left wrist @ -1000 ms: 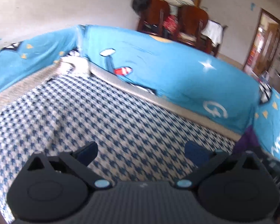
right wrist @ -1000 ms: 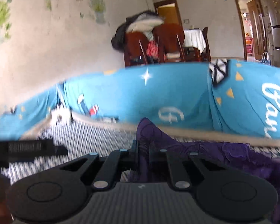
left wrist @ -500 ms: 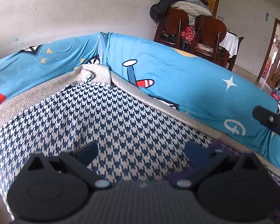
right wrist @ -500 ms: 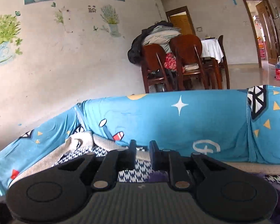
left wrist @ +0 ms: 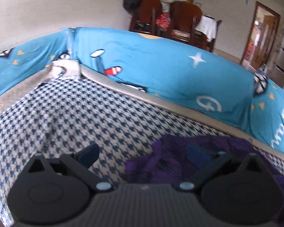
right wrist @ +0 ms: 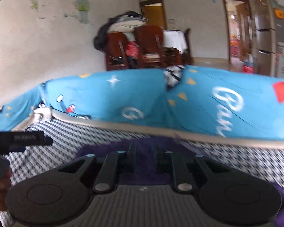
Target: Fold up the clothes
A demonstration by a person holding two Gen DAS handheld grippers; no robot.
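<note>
The right gripper (right wrist: 143, 158) has parted its jaws, seemingly releasing the purple garment (left wrist: 179, 160) onto the seat.

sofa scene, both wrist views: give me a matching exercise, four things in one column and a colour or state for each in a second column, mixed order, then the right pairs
Things:
1. garment
2. seat cover
3. sofa back cover
4. left gripper

Colour or state:
A. bright blue with a white star and cartoon prints
B. fingers spread wide apart
C. dark purple, crumpled on the seat
D. blue and white houndstooth check

Pairs: 1-C, 2-D, 3-A, 4-B
</note>
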